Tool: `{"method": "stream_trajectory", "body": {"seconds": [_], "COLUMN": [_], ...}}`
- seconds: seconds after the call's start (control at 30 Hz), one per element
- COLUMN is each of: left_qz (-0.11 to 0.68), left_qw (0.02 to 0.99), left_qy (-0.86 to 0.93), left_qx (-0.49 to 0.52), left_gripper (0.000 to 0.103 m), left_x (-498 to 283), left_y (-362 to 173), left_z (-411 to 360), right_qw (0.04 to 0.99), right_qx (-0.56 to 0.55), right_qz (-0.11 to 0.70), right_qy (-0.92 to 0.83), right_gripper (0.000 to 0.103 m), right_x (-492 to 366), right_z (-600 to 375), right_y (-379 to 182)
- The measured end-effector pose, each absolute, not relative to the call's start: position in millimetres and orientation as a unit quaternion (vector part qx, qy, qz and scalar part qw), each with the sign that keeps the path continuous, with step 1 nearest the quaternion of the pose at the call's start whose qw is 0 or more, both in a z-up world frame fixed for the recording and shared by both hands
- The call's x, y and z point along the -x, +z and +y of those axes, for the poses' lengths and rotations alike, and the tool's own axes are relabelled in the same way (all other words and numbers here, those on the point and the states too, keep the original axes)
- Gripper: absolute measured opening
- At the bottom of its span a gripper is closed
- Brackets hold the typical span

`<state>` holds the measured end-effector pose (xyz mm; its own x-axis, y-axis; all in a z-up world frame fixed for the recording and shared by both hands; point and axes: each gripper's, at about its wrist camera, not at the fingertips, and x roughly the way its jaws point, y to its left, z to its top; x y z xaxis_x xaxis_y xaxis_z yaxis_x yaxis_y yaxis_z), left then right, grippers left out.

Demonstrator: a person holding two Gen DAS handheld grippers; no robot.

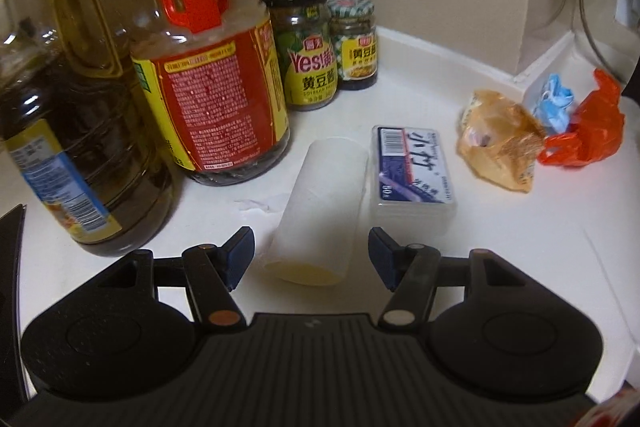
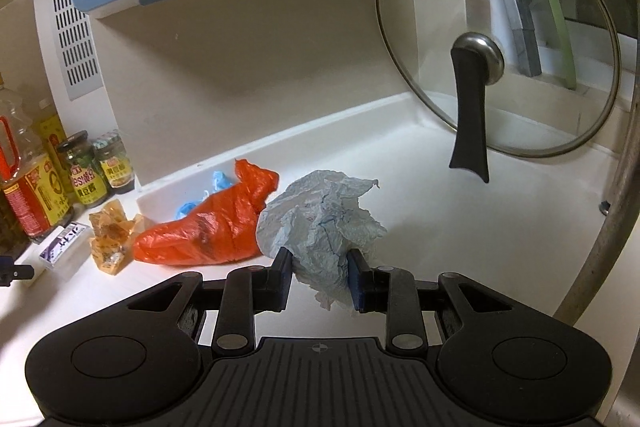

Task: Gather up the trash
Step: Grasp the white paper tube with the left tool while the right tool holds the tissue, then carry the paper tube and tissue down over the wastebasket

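Trash lies scattered along the table (image 1: 500, 267) edge, so each hand takes a different piece. Right tongs (image 2: 318, 277) are clamped on a crumpled paper (image 2: 320, 223), held clear of the surface, probably for carrying off. Left tongs (image 1: 311, 257) stand apart, straddling the near end of a cardboard tube (image 1: 324, 203) lying beside a box (image 1: 414, 175), not yet pinching it. An orange bag (image 2: 208, 227) and wrapper (image 1: 500, 143) wait by the wall.

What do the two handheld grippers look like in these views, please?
Both the left gripper and the right gripper are matte black plastic, each with a ribbed centre plate, two round side housings, linkage bars on metal pivot pins, and dark blue pads on the jaws. No hands, sleeves or cables show.
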<state>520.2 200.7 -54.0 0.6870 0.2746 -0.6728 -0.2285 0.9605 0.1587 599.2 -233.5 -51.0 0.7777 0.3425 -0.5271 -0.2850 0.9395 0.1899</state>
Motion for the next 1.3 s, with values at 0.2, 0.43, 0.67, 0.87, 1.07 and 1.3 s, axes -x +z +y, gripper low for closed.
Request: {"method": "stream_trajectory", "body": {"seconds": [0.2, 0.43, 0.67, 0.87, 1.07, 1.3], "left_qz": [0.384, 0.396, 0.387, 0.373, 0.367, 0.362], "left_qw": [0.914, 0.910, 0.912, 0.918, 0.921, 0.924], "left_qy": [0.128, 0.120, 0.130, 0.133, 0.127, 0.124], "left_qx": [-0.034, -0.039, -0.037, -0.030, -0.015, 0.003], "left_gripper": [0.060, 0.048, 0.047, 0.047, 0.046, 0.046], "left_x": [-537.4, -544.4, -531.8, -506.9, -473.7, -427.3], "left_y": [-60.2, -64.1, -56.7, -42.8, -33.6, -27.1], "left_z": [206.8, 206.4, 206.9, 205.3, 202.2, 194.8], "right_qw": [0.940, 0.939, 0.939, 0.938, 0.938, 0.936], "right_qx": [-0.052, -0.052, -0.055, -0.060, -0.062, -0.061], "right_qz": [0.298, 0.301, 0.299, 0.298, 0.292, 0.292], "right_qy": [0.160, 0.159, 0.161, 0.167, 0.175, 0.186], "right_gripper": [0.030, 0.030, 0.030, 0.030, 0.030, 0.030], "right_x": [-600.2, -600.1, -593.6, -582.2, -564.1, -540.0], "right_z": [-236.0, -235.9, -235.3, -231.8, -226.9, -222.4], "right_y": [-54.6, -53.9, -51.4, -46.3, -39.7, -31.2]}}
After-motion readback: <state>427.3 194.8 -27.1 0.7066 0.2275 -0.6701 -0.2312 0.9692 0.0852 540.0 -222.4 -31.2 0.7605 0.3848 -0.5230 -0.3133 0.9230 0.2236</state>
